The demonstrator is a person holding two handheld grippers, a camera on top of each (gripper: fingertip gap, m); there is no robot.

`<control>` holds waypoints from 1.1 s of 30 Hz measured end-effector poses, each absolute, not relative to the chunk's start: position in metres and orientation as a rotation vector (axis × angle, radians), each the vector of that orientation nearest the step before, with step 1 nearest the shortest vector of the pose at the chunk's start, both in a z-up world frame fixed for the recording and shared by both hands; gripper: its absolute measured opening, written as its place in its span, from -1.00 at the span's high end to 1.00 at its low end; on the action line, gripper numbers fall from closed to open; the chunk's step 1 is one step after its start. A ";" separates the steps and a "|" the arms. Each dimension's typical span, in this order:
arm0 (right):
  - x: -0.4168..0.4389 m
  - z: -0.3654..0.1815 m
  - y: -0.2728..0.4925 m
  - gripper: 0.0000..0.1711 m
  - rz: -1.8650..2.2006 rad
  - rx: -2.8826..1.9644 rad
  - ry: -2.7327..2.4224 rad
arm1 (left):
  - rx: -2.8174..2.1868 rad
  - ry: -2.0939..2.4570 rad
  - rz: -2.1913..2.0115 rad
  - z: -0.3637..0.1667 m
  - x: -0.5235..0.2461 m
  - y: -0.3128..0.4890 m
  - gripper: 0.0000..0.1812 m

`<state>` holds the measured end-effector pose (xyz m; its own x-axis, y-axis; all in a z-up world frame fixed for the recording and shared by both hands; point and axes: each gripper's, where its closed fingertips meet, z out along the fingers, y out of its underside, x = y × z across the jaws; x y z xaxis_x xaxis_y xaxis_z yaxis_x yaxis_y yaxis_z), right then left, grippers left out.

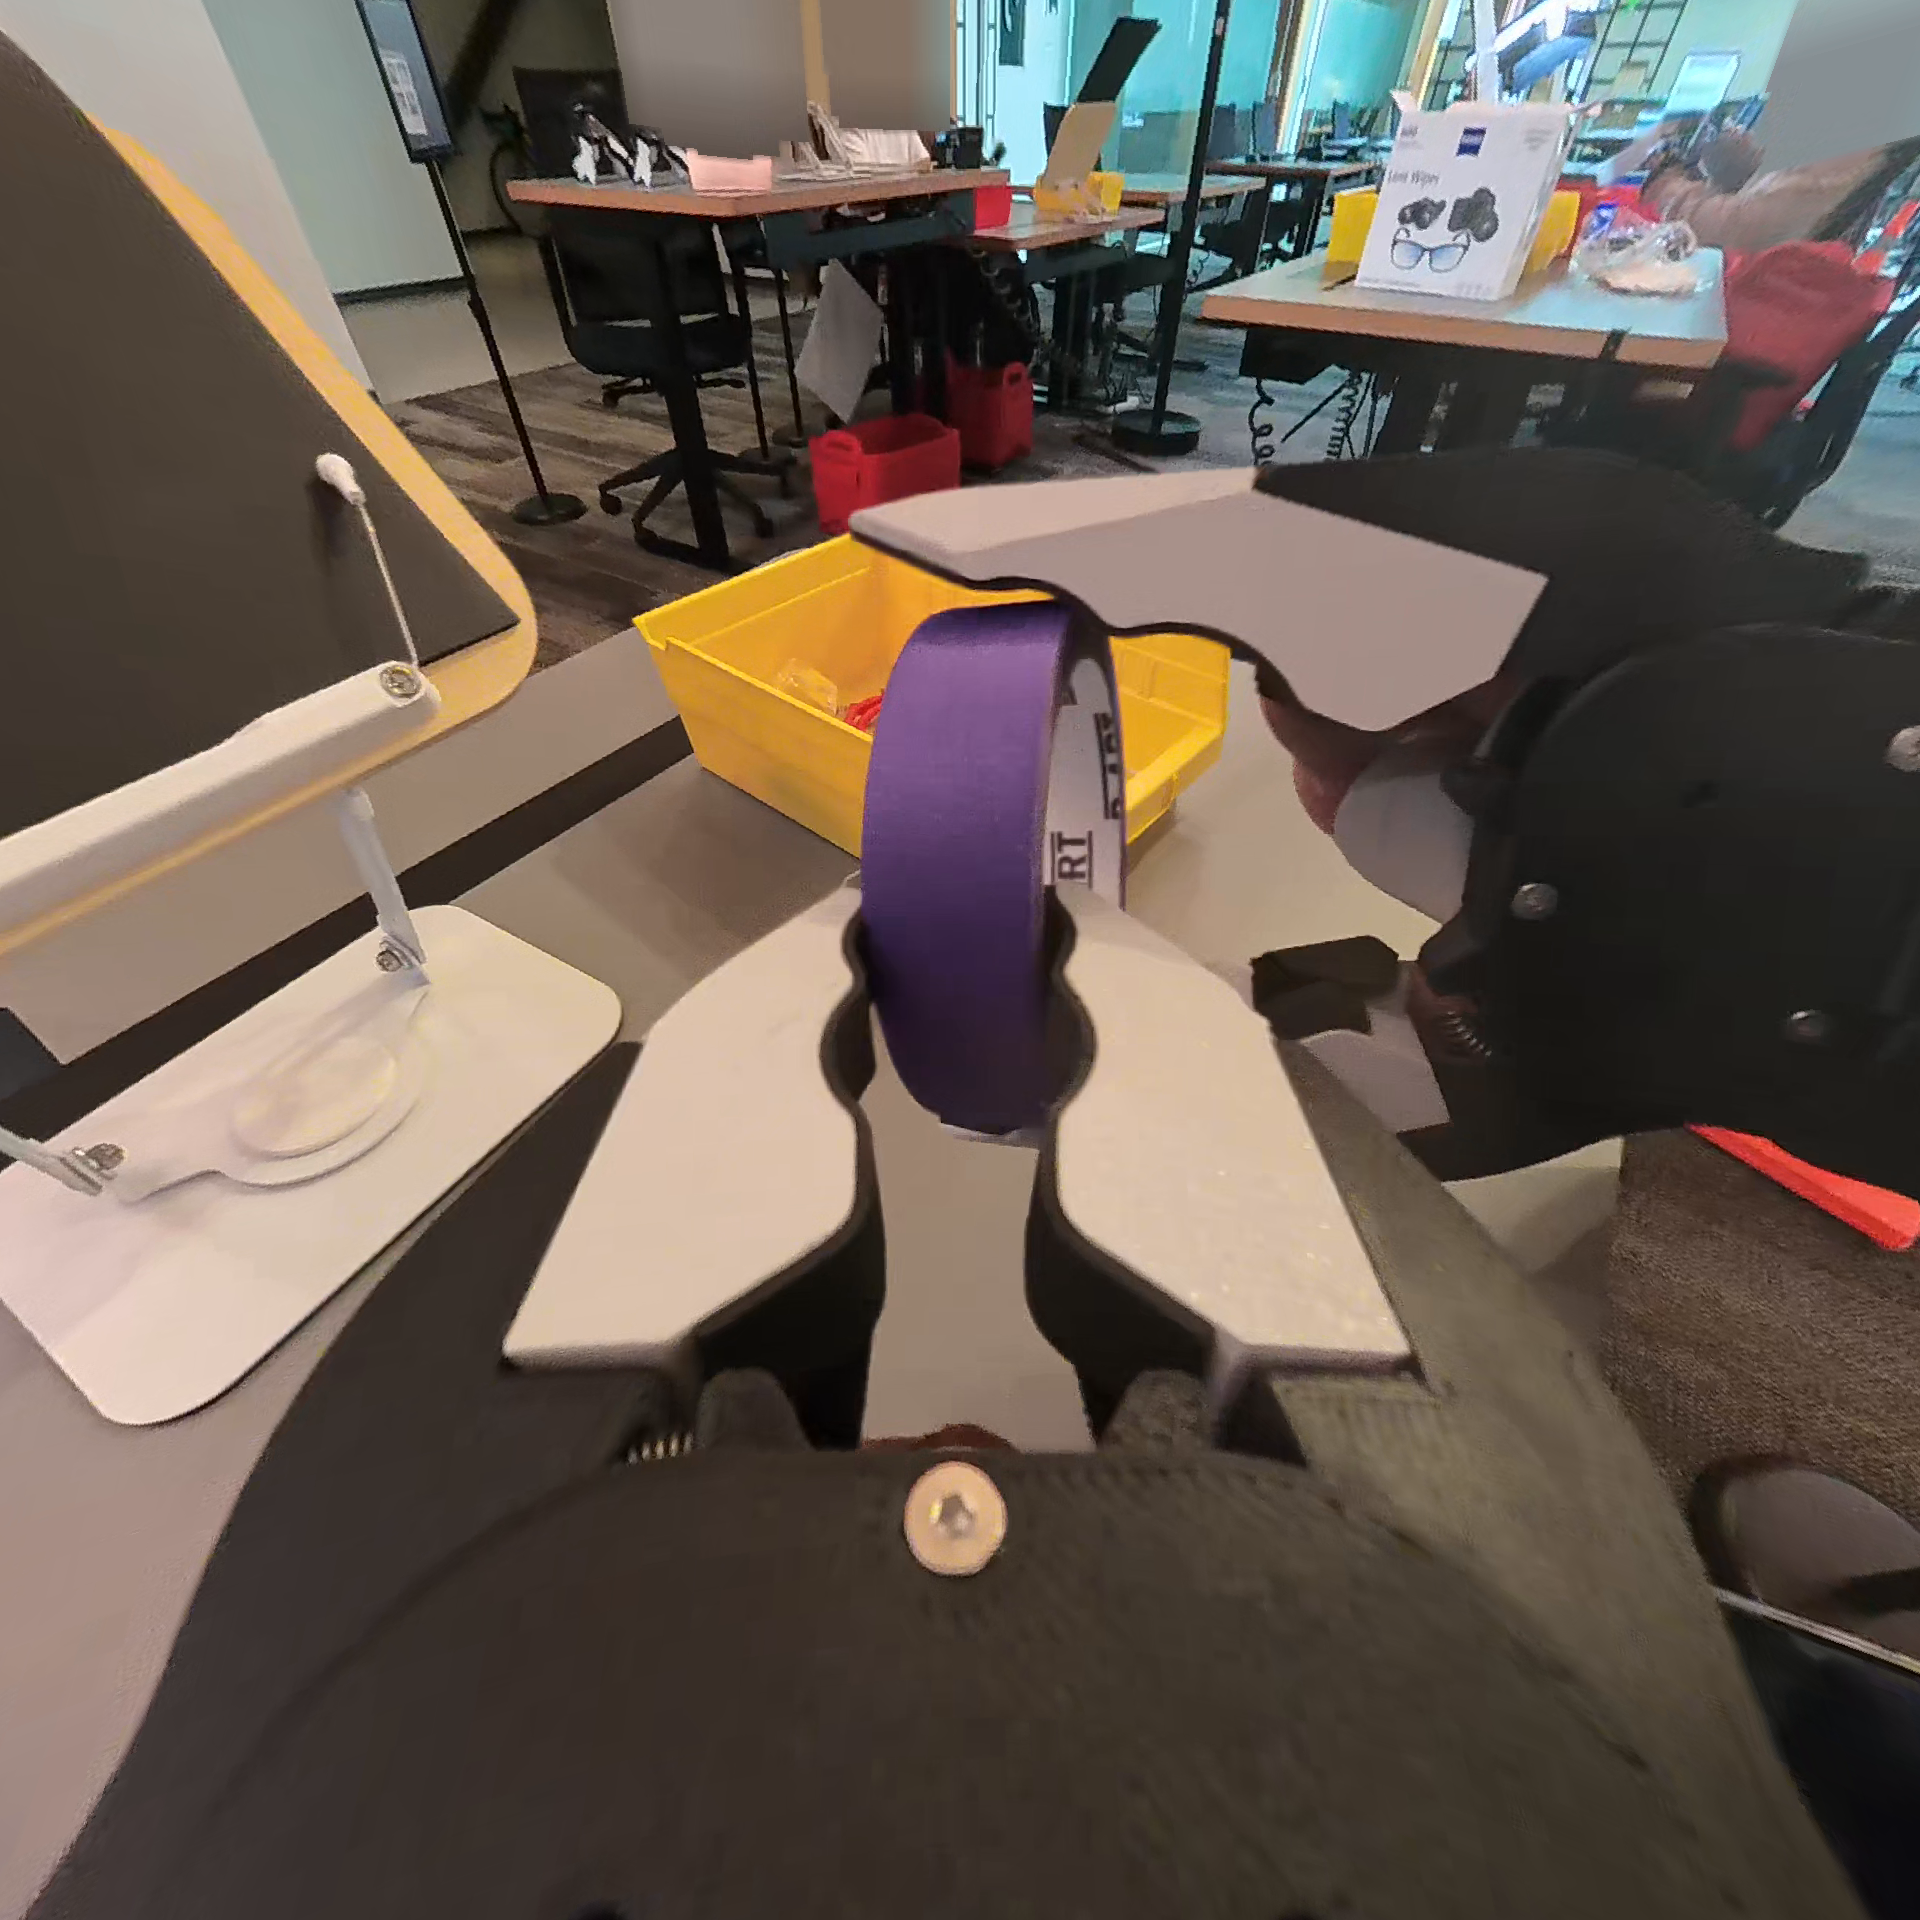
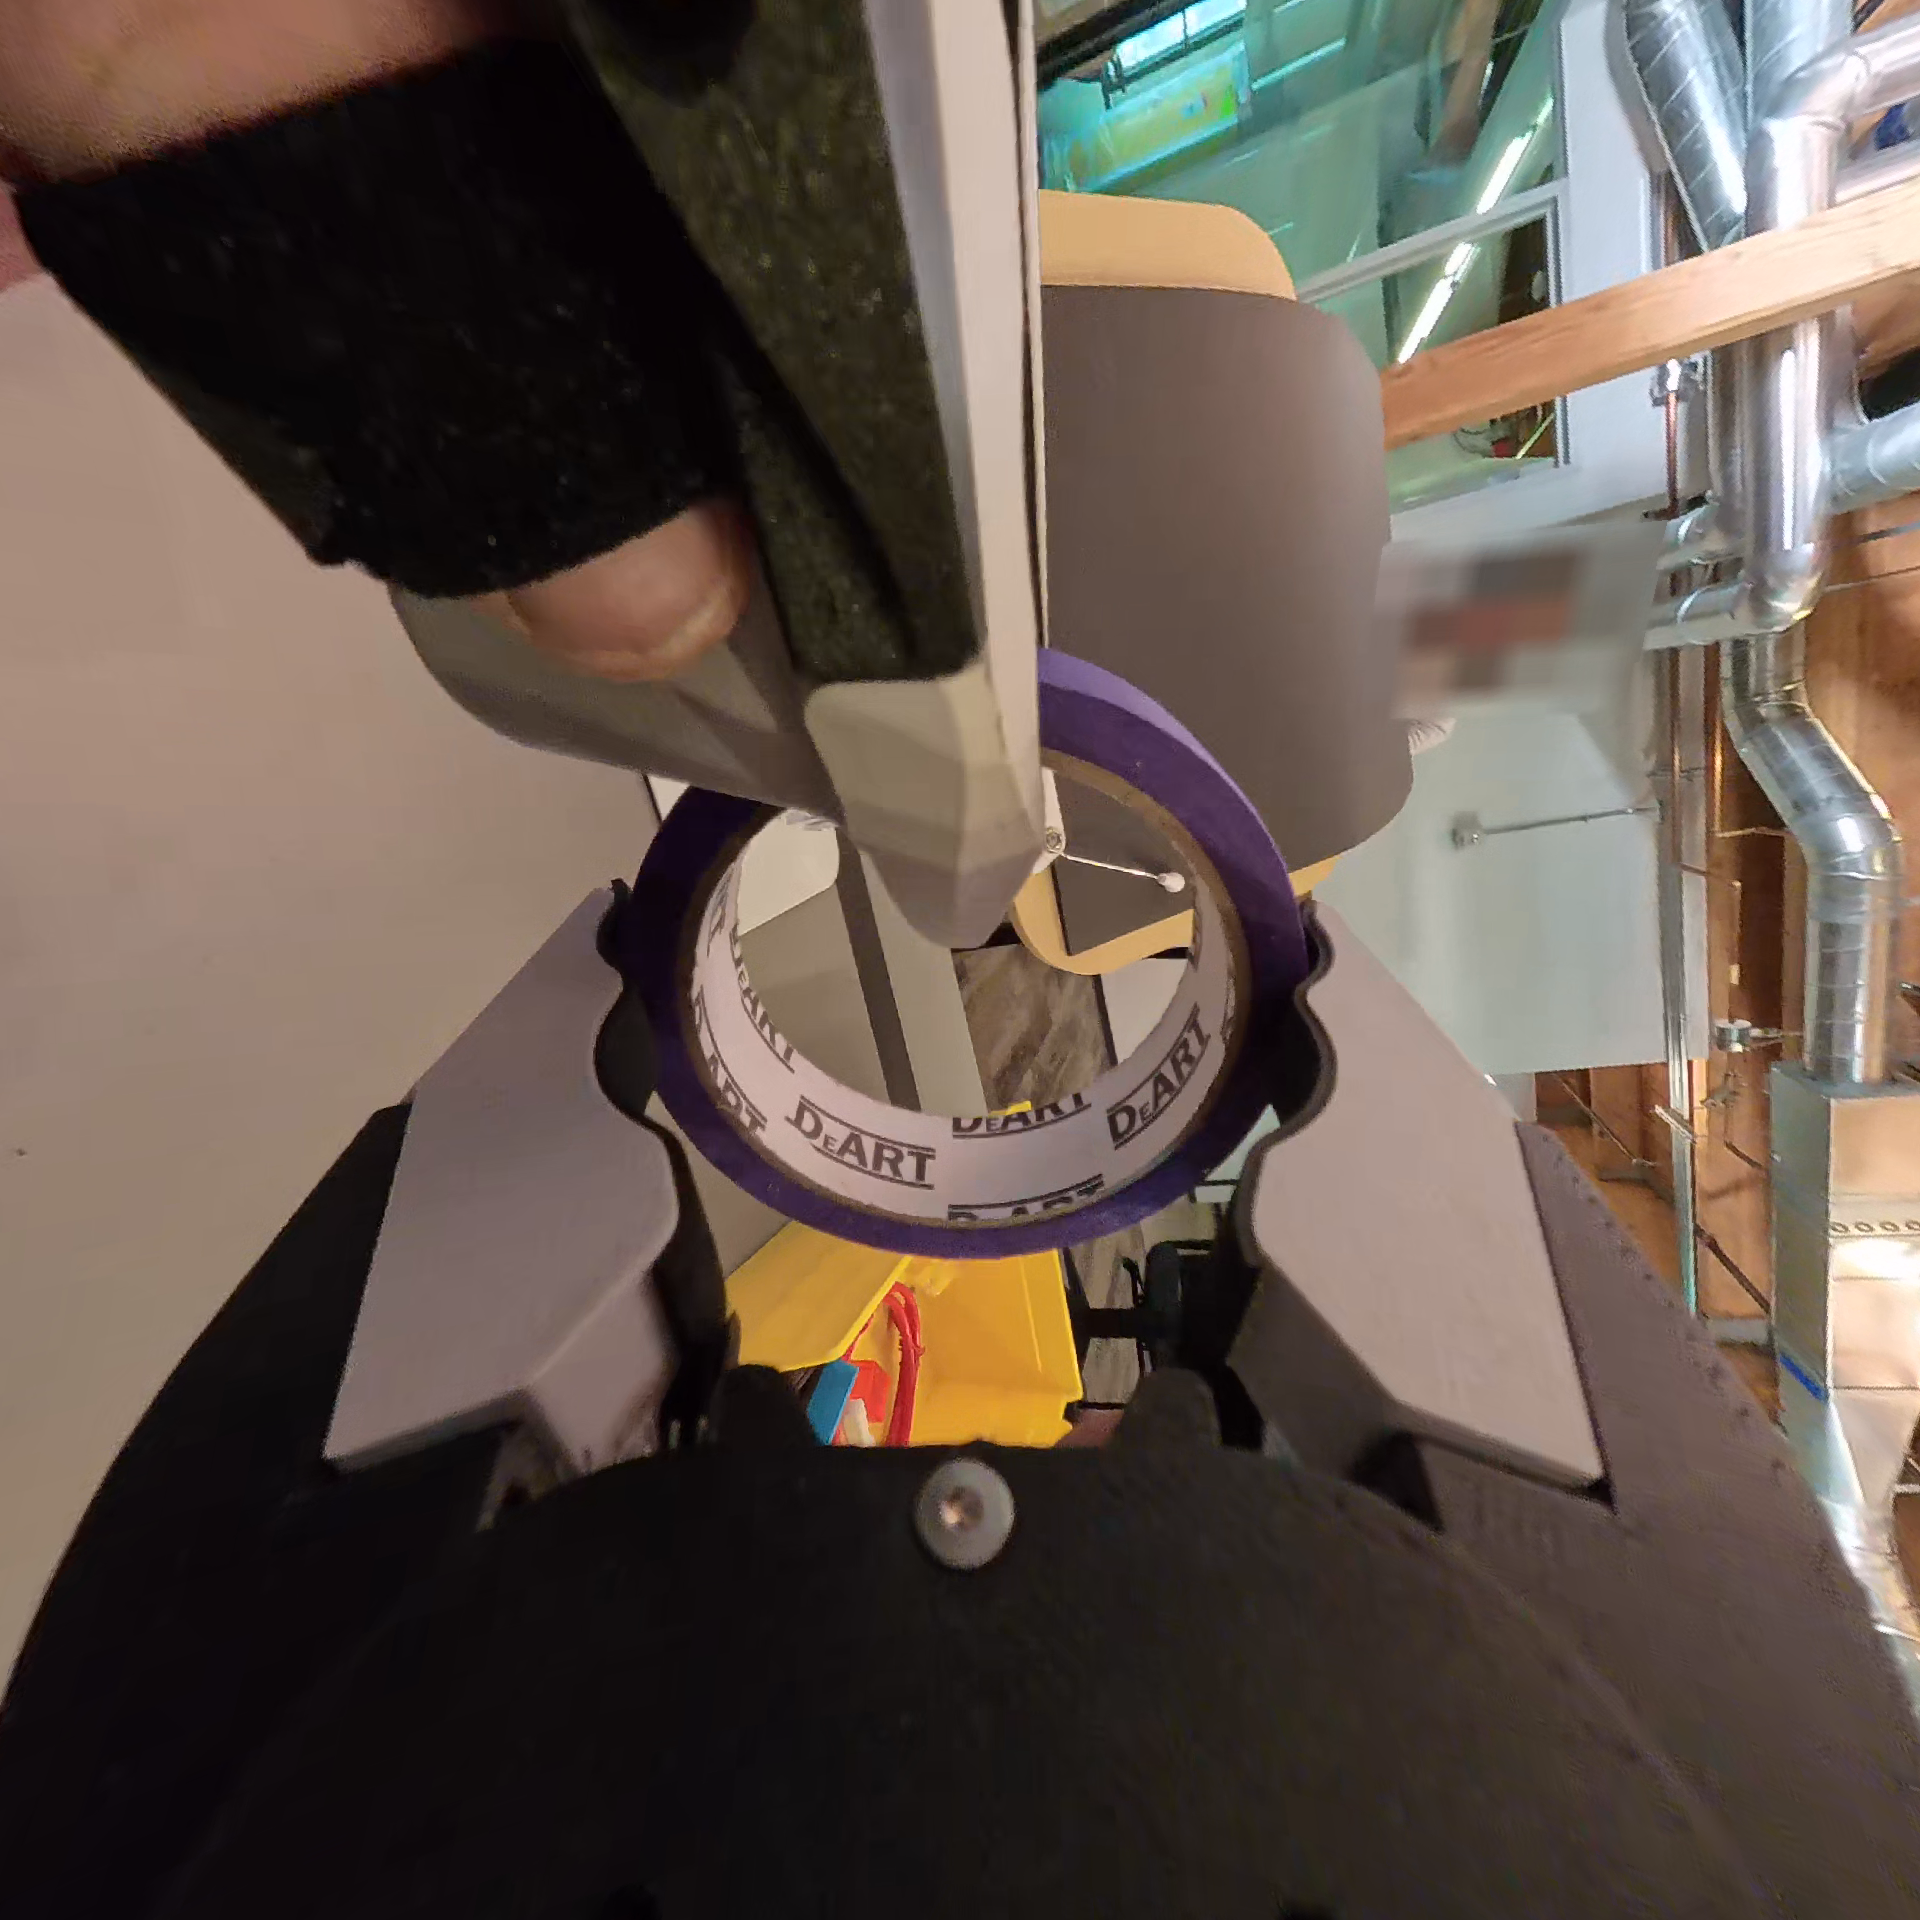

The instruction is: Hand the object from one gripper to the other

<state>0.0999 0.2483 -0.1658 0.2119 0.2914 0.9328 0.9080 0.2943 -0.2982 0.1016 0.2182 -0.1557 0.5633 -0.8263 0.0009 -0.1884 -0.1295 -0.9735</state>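
A purple tape roll (image 1: 956,831) stands on edge, held above the grey table (image 1: 623,862). My left gripper (image 1: 961,935) is shut on its lower rim, clamping the band from both sides. One finger (image 1: 1195,582) of my right gripper comes in from the right and rests on top of the roll. Its other finger is mostly hidden. In the right wrist view my right gripper (image 2: 961,935) spans the roll's (image 2: 935,1236) outer diameter, fingers touching both sides. The left gripper's finger (image 2: 914,769) comes in from above, on the roll's far rim.
A yellow bin (image 1: 748,665) with small items sits on the table just behind the roll and shows below it in the right wrist view (image 2: 997,1340). A black panel with a yellow edge (image 1: 208,416) stands at the left on a white base (image 1: 312,1143). Less than 4 cm separates the two grippers' tips.
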 end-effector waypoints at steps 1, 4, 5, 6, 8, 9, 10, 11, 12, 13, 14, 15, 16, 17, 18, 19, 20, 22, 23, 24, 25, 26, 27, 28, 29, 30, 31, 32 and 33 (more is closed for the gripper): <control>0.100 -0.165 0.248 -0.38 -0.641 -1.241 -1.324 | -1.636 0.863 -0.686 -0.155 0.101 0.218 0.69; 0.097 -0.161 0.247 -0.39 -0.631 -1.207 -1.308 | -1.640 0.864 -0.701 -0.153 0.100 0.217 0.71; 0.096 -0.161 0.247 -0.38 -0.631 -1.202 -1.309 | -1.641 0.860 -0.722 -0.152 0.100 0.217 0.71; 0.095 -0.159 0.245 -0.39 -0.626 -1.189 -1.311 | -1.644 0.864 -0.731 -0.152 0.100 0.217 0.71; 0.088 -0.154 0.237 -0.39 -0.550 -1.137 -1.329 | -1.638 0.868 -0.776 -0.149 0.099 0.215 0.72; 0.084 -0.150 0.229 -0.34 -0.503 -1.089 -1.345 | -1.645 0.871 -0.798 -0.148 0.097 0.215 0.72; 0.081 -0.144 0.221 -0.45 -0.443 -1.047 -1.347 | -1.642 0.882 -0.827 -0.147 0.096 0.215 0.72; 0.077 -0.140 0.213 -0.57 -0.358 -1.029 -1.359 | -1.614 0.907 -0.890 -0.143 0.096 0.212 0.72; 0.076 -0.139 0.205 -0.57 -0.275 -1.024 -1.381 | -1.596 0.927 -0.954 -0.139 0.095 0.209 0.72; 0.076 -0.139 0.197 -0.58 -0.191 -1.024 -1.401 | -1.601 0.925 -0.978 -0.138 0.092 0.212 0.72; 0.076 -0.138 0.189 -0.57 -0.088 -1.023 -1.427 | -1.588 0.958 -1.010 -0.137 0.090 0.212 0.72; 0.078 -0.137 0.180 -0.52 0.002 -1.013 -1.448 | -1.552 1.031 -1.092 -0.136 0.090 0.206 0.72; 0.080 -0.134 0.174 -0.51 0.063 -0.995 -1.460 | -1.500 1.079 -1.172 -0.132 0.088 0.200 0.72; 0.084 -0.131 0.169 -0.50 0.114 -0.976 -1.473 | -1.461 1.098 -1.231 -0.129 0.086 0.197 0.72; 0.088 -0.128 0.165 -0.48 0.157 -0.961 -1.484 | -1.426 1.144 -1.311 -0.127 0.084 0.191 0.72; 0.093 -0.126 0.162 -0.46 0.185 -0.945 -1.496 | -1.395 1.181 -1.367 -0.125 0.082 0.187 0.72; 0.096 -0.125 0.159 -0.43 0.191 -0.920 -1.510 | -1.384 1.207 -1.403 -0.124 0.080 0.186 0.72; 0.100 -0.128 0.157 -0.46 0.117 -0.865 -1.558 | -1.333 1.305 -1.552 -0.123 0.077 0.172 0.72; 0.100 -0.132 0.156 -0.49 0.084 -0.849 -1.592 | -1.312 1.310 -1.589 -0.121 0.077 0.171 0.72; 0.097 -0.137 0.153 -0.53 0.065 -0.829 -1.625 | -1.290 1.328 -1.646 -0.121 0.077 0.168 0.72; 0.093 -0.140 0.150 -0.55 0.053 -0.803 -1.654 | -1.251 1.364 -1.723 -0.121 0.076 0.162 0.72; 0.088 -0.143 0.147 -0.58 0.050 -0.779 -1.669 | -1.220 1.387 -1.777 -0.122 0.077 0.158 0.72; 0.082 -0.143 0.142 -0.62 0.074 -0.758 -1.674 | -1.193 1.405 -1.814 -0.123 0.078 0.155 0.72; 0.077 -0.141 0.136 -0.65 0.119 -0.735 -1.672 | -1.155 1.435 -1.868 -0.123 0.079 0.149 0.72; 0.071 -0.139 0.130 -0.68 0.163 -0.709 -1.665 | -1.117 1.462 -1.925 -0.123 0.080 0.143 0.72; 0.066 -0.136 0.125 -0.70 0.201 -0.679 -1.660 | -1.077 1.486 -1.970 -0.122 0.082 0.137 0.72; 0.062 -0.133 0.119 -0.71 0.238 -0.650 -1.653 | -1.034 1.515 -2.010 -0.121 0.083 0.130 0.72; 0.059 -0.130 0.115 -0.70 0.267 -0.626 -1.645 | -1.003 1.544 -2.038 -0.120 0.085 0.125 0.72; 0.056 -0.127 0.111 -0.69 0.284 -0.604 -1.637 | -0.980 1.564 -2.057 -0.120 0.087 0.120 0.71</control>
